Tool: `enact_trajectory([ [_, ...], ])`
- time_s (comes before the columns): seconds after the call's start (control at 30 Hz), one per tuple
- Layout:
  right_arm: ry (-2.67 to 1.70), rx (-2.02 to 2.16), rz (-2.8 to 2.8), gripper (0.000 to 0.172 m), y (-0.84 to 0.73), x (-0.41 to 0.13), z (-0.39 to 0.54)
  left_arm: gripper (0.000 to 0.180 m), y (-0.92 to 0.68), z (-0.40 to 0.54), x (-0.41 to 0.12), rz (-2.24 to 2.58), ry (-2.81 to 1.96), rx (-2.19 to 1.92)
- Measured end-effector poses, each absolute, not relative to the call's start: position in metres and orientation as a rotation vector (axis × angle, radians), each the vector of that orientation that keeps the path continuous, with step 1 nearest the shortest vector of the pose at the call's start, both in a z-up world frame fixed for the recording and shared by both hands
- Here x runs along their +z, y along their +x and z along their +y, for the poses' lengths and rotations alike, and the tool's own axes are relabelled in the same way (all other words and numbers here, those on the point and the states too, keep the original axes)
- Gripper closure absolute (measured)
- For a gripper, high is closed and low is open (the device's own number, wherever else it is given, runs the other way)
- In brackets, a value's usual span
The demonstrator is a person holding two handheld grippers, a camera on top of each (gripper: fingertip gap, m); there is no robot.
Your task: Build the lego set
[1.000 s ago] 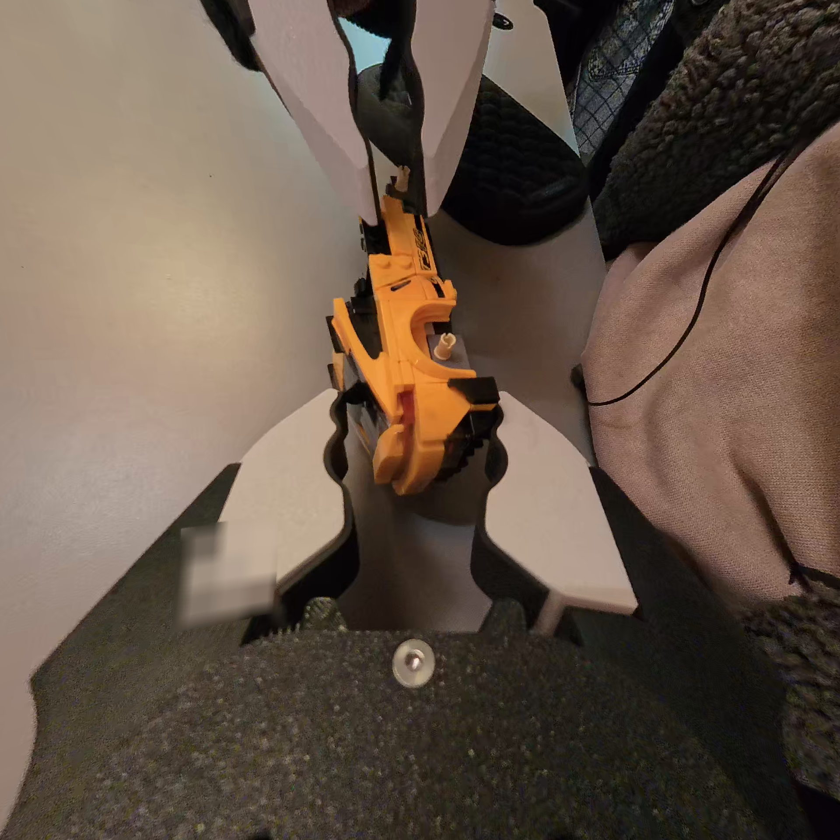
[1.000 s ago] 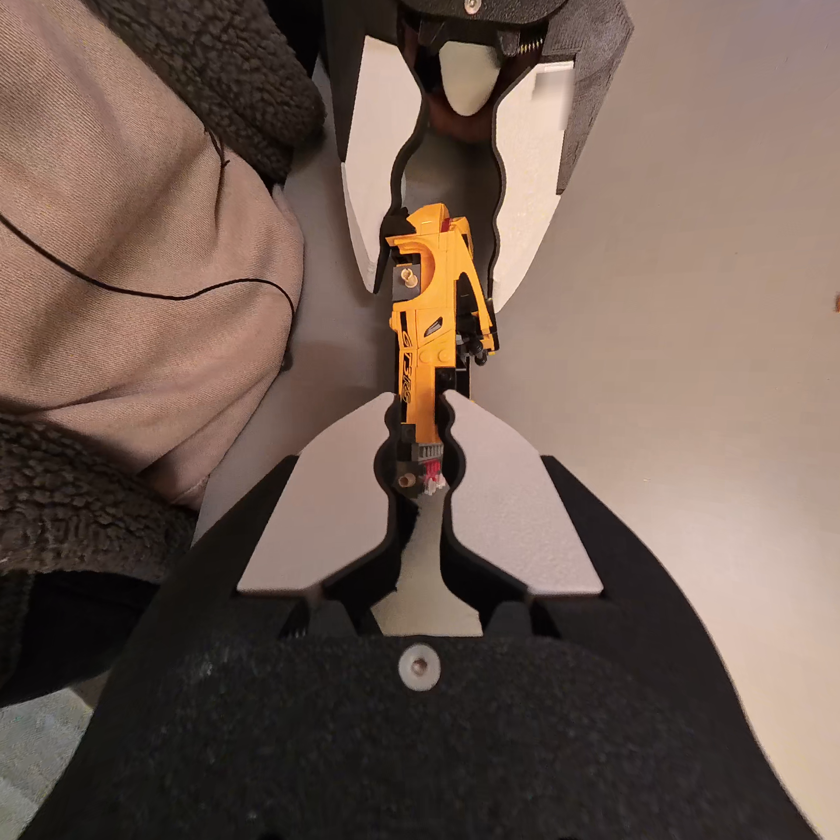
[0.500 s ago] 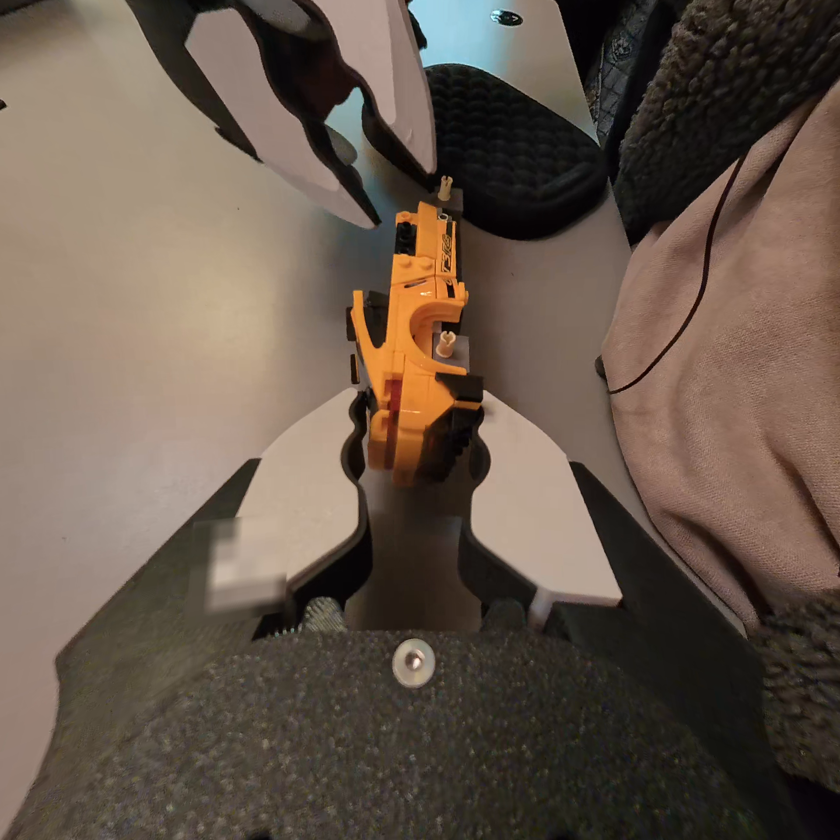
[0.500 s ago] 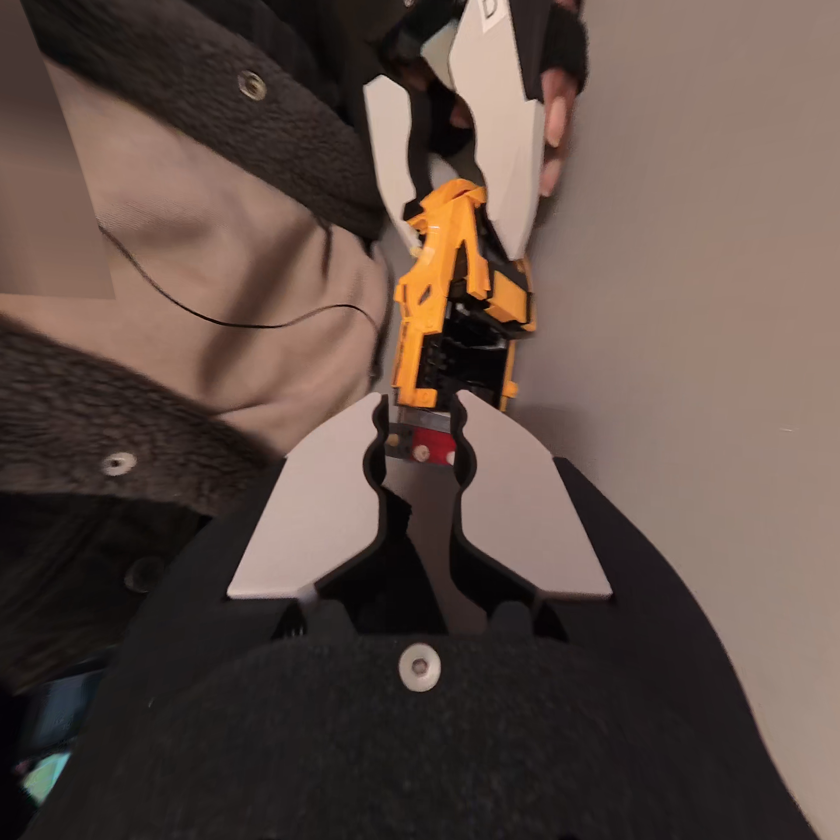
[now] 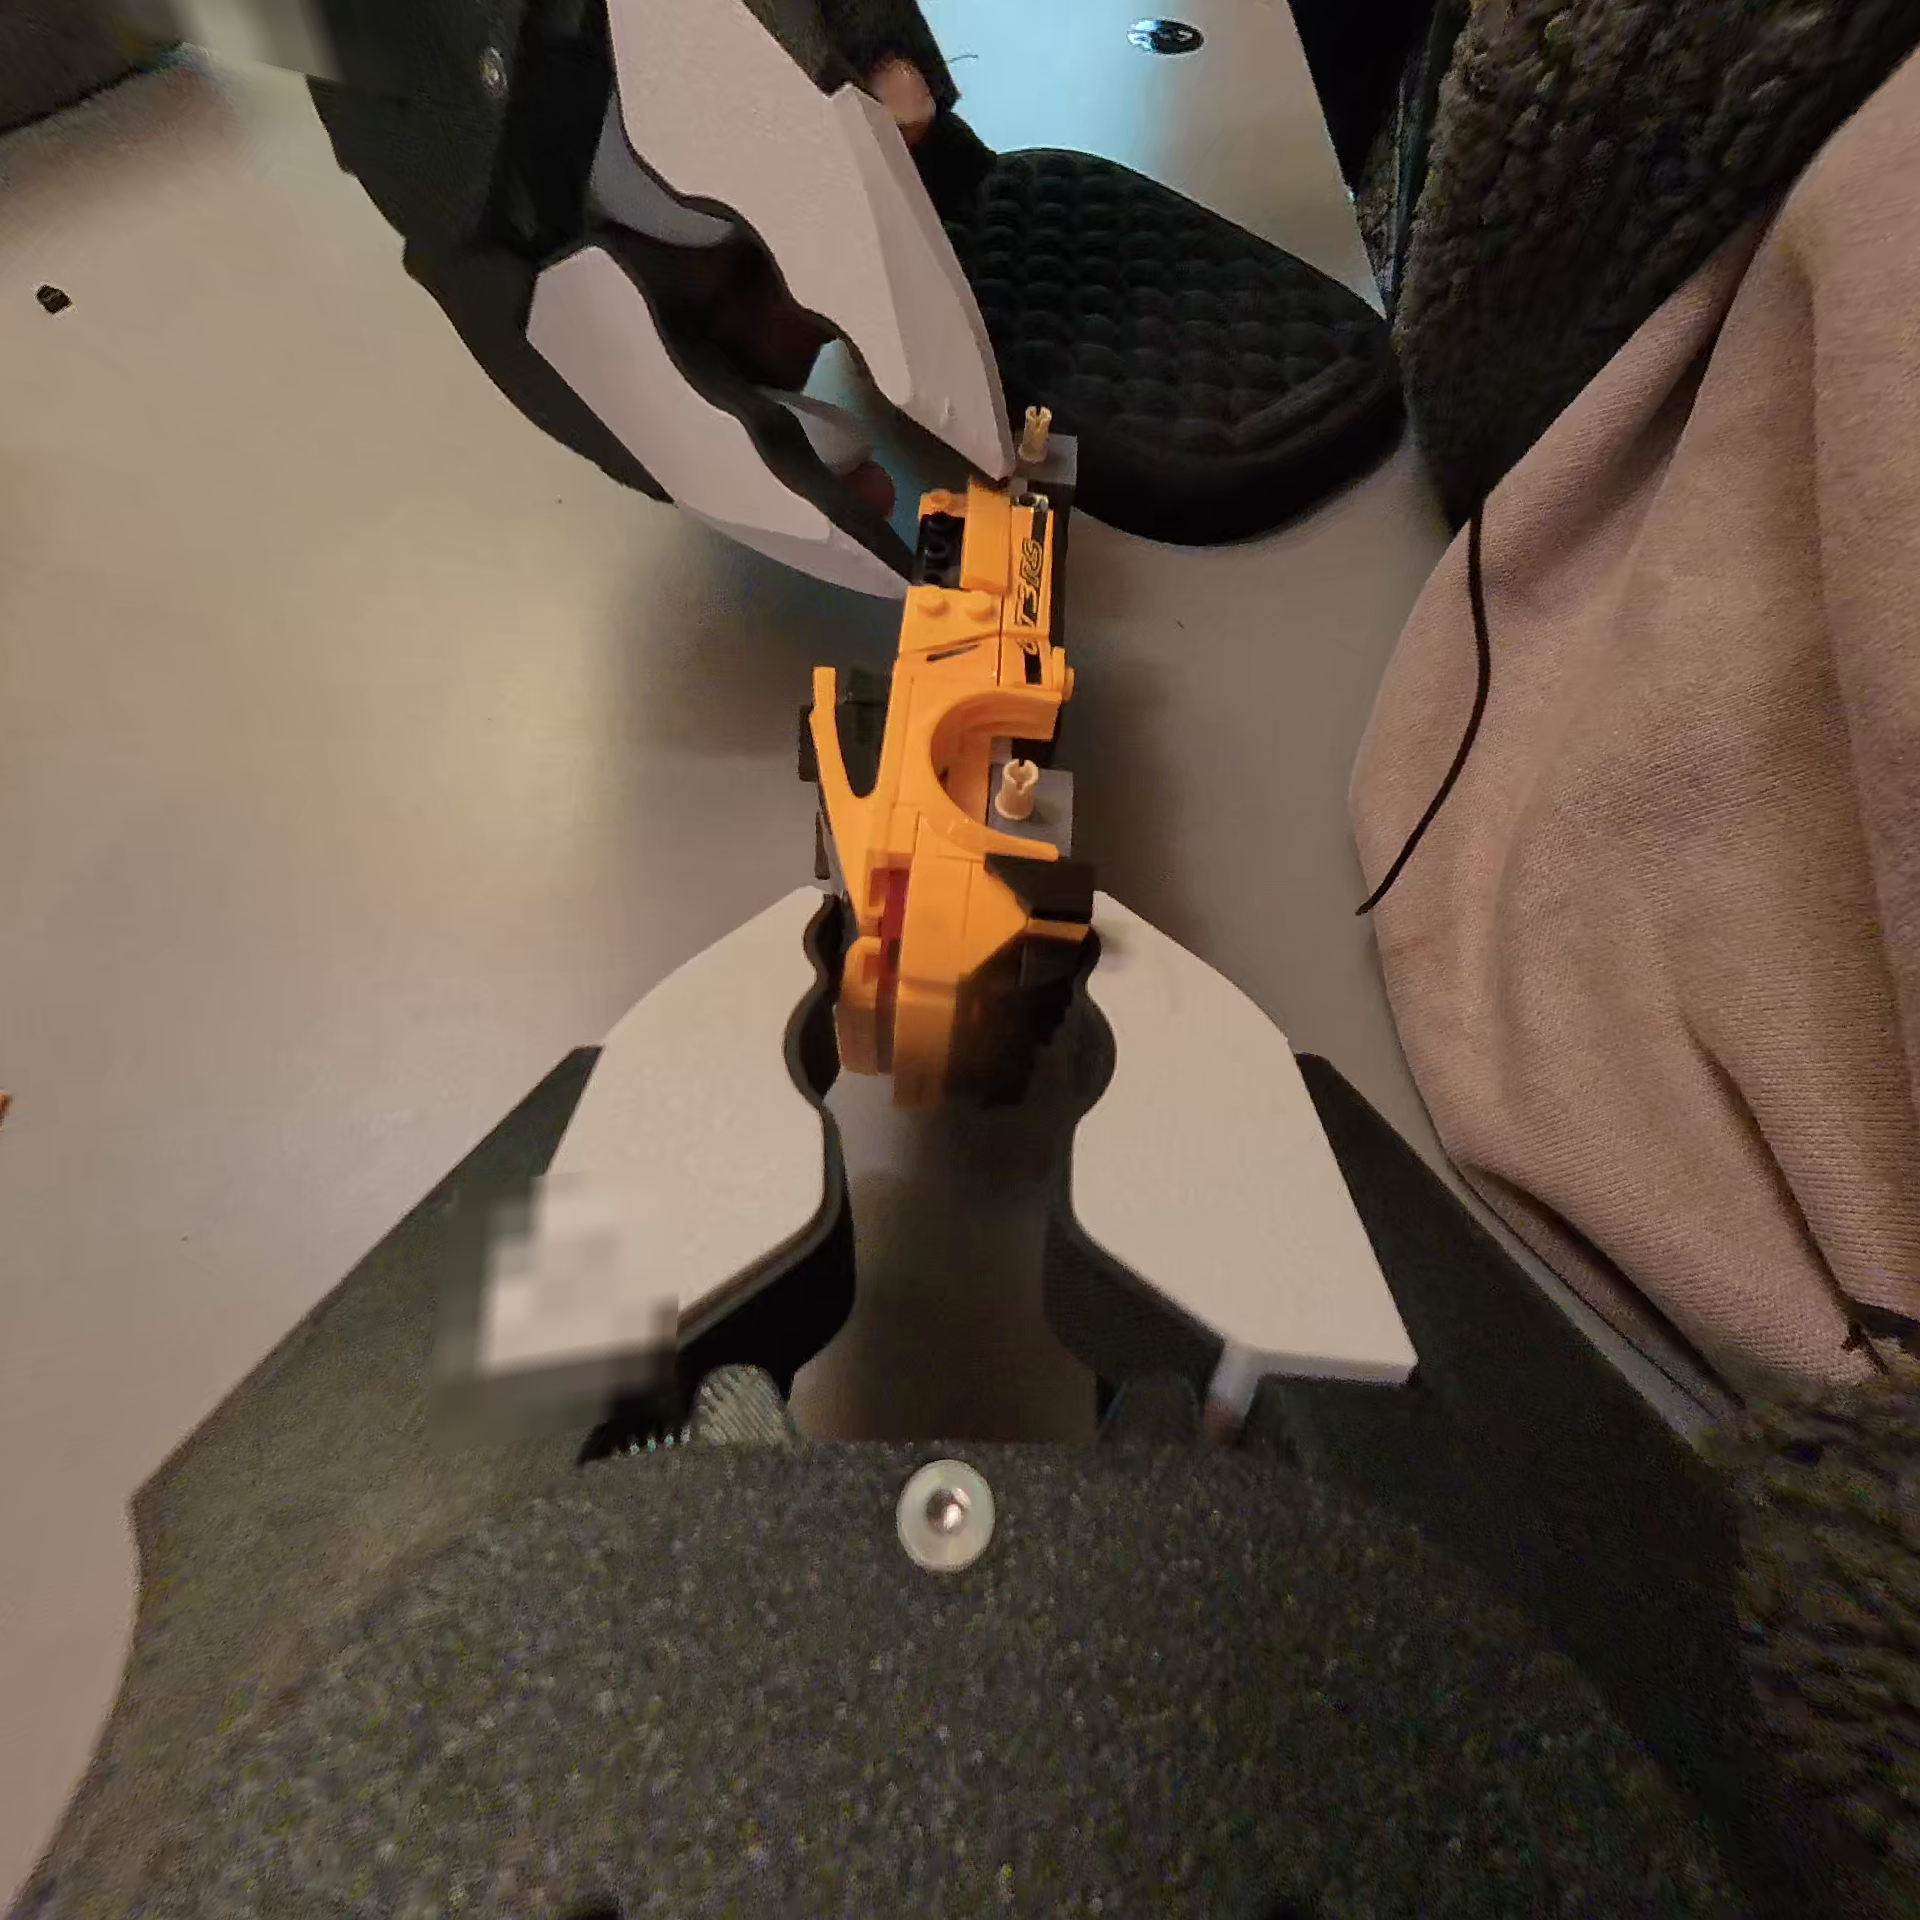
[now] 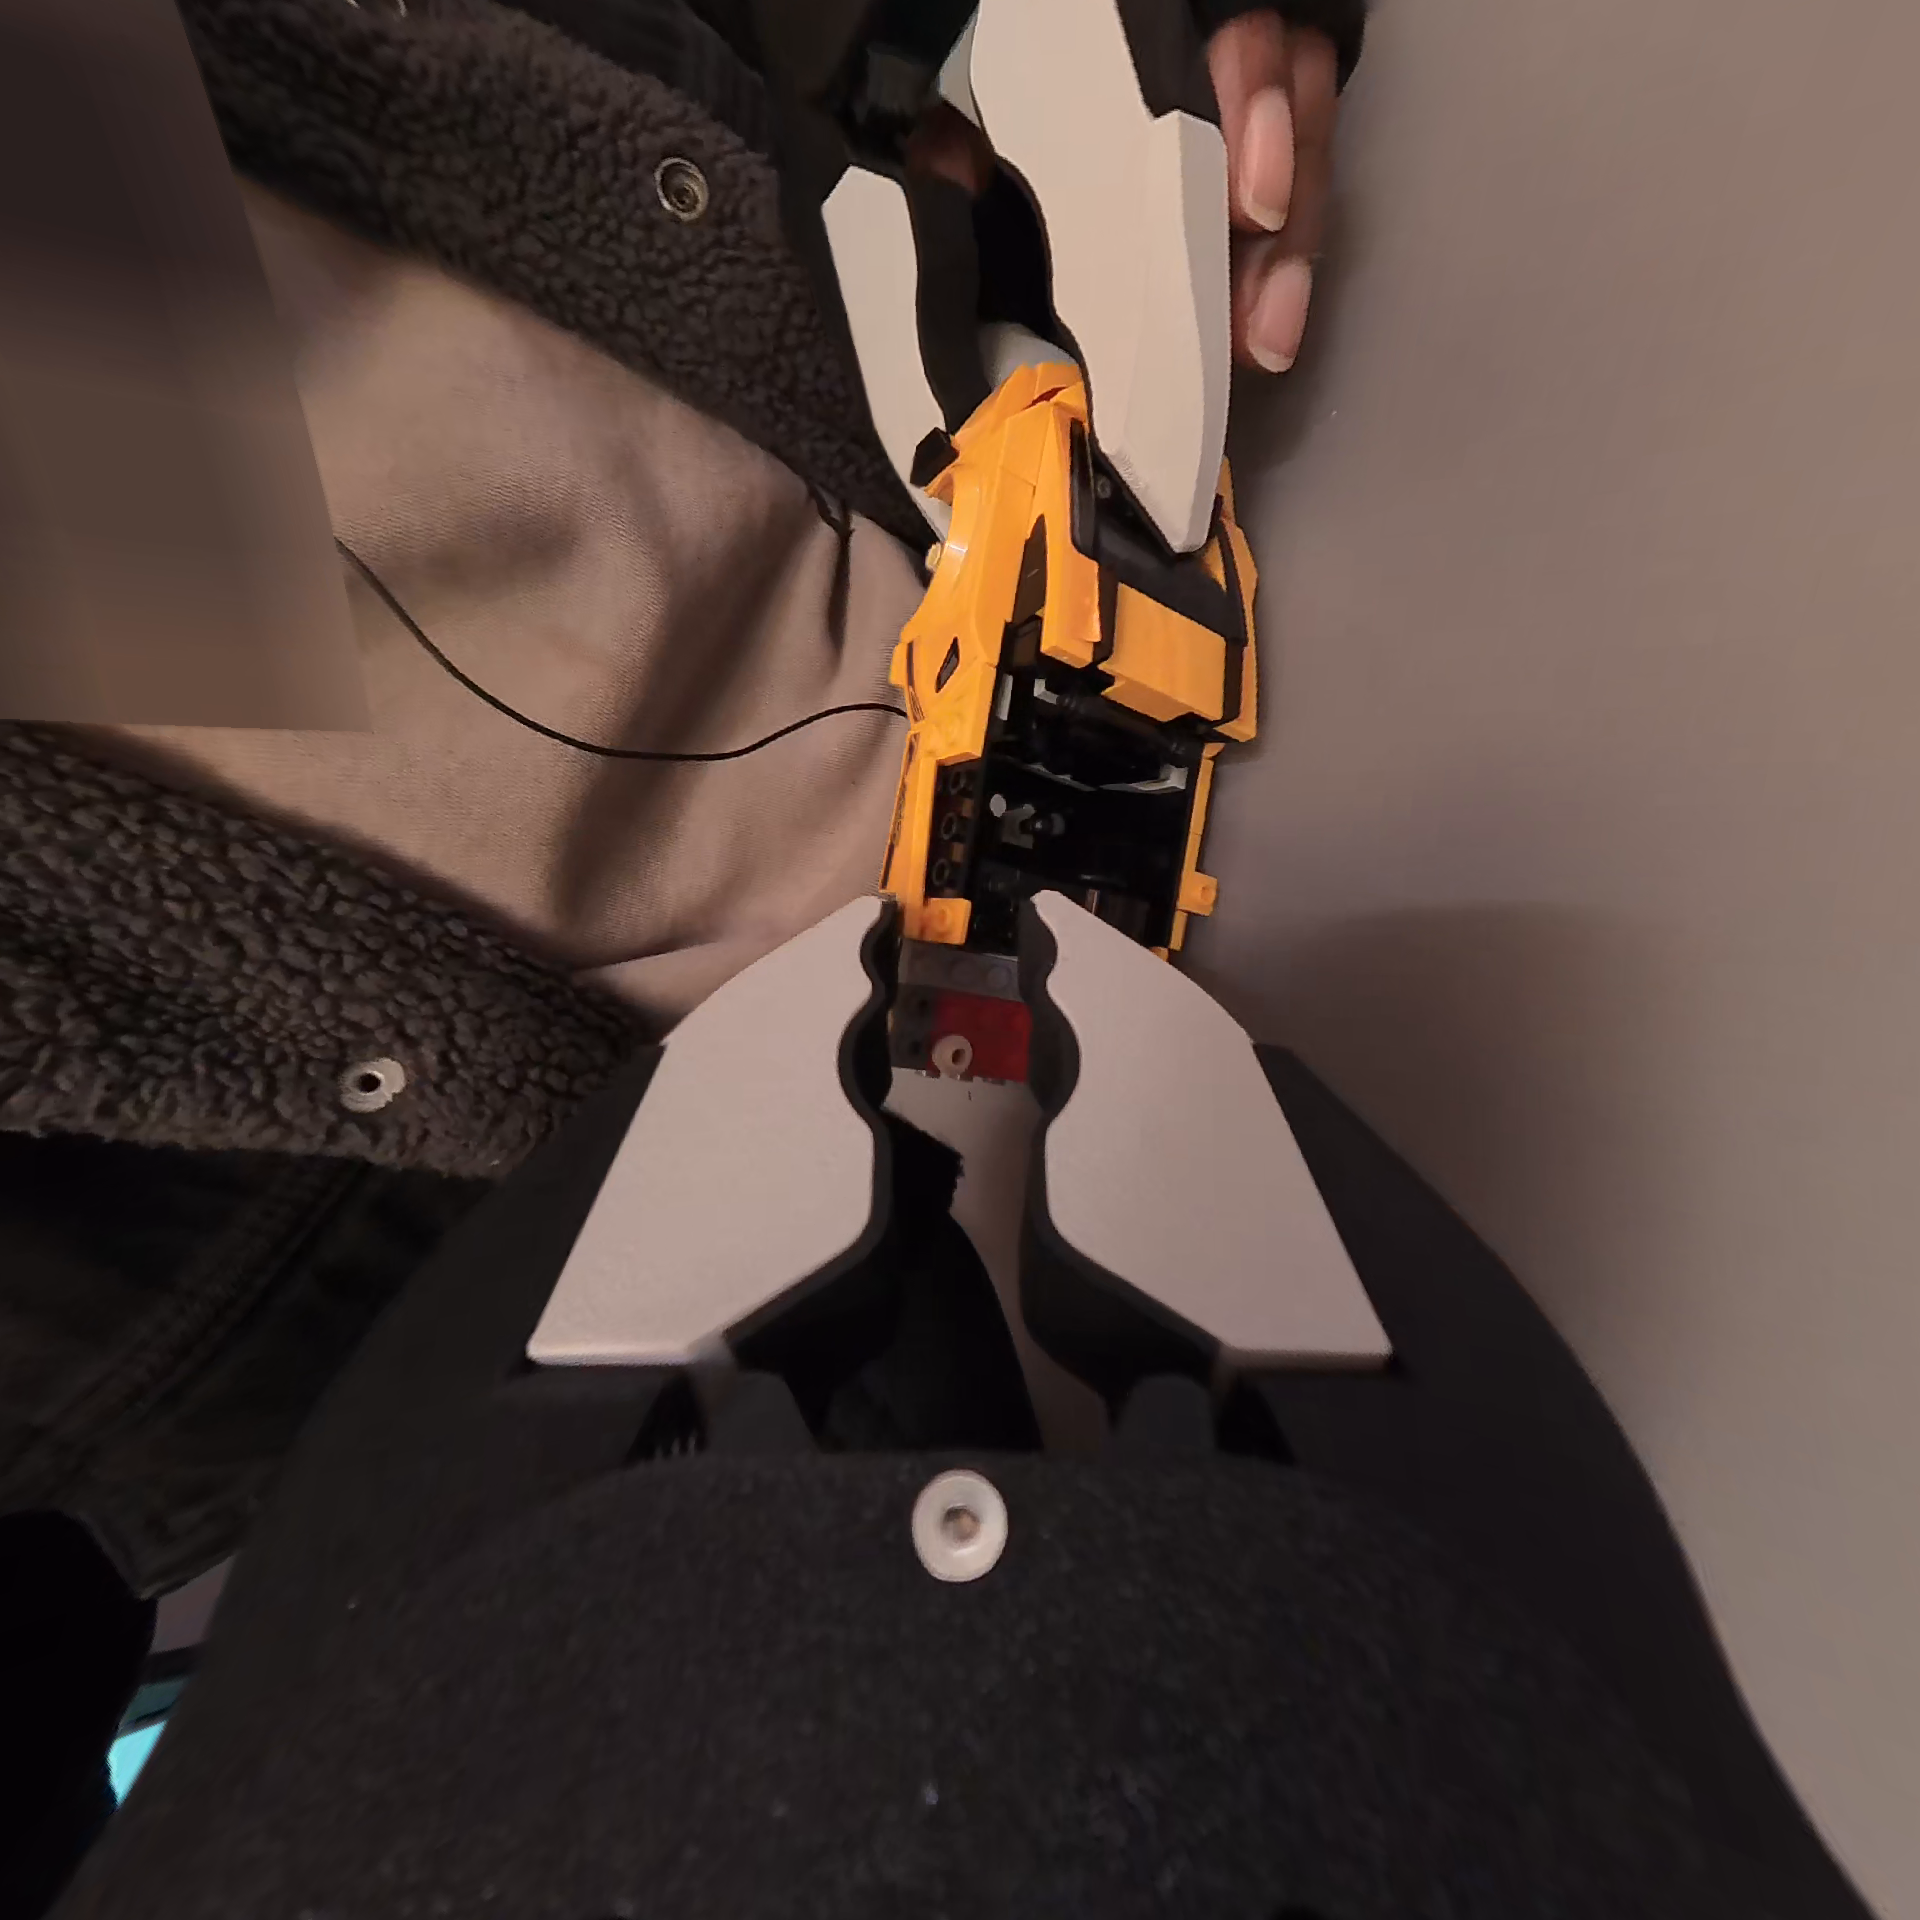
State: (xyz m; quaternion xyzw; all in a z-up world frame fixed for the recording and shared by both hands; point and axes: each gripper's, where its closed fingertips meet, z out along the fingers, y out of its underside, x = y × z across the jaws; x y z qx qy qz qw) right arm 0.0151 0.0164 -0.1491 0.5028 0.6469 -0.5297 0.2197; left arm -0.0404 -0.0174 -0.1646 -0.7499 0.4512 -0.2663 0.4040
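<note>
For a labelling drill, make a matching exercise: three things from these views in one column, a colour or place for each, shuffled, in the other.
Things:
1. toy car
2. cushion
3. cable

Descriptions:
A. thin and black, lying across beige cloth
B. orange and black, between the two hand-held grippers
C. black and textured, on the table beyond the car

Pairs: 1-B, 2-C, 3-A

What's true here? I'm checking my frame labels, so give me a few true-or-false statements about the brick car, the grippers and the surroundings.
1. The left gripper and the right gripper each clamp one end of the orange brick-built car. True.
2. A wheel fills the car's wheel arch. False: only a bare tan axle pin stands there.
3. A black textured pad lies on the table beyond the car. True.
4. The person wears a red top. False: it is a beige top.
</note>
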Motion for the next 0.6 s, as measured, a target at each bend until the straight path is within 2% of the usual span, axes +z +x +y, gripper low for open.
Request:
enact_trajectory([
  [0.6,1.472,-1.425,1.717,0.148,0.020,-0.149,0.000,0.140,-0.035,-0.024,-0.165,1.179,-1.874,-0.625],
])
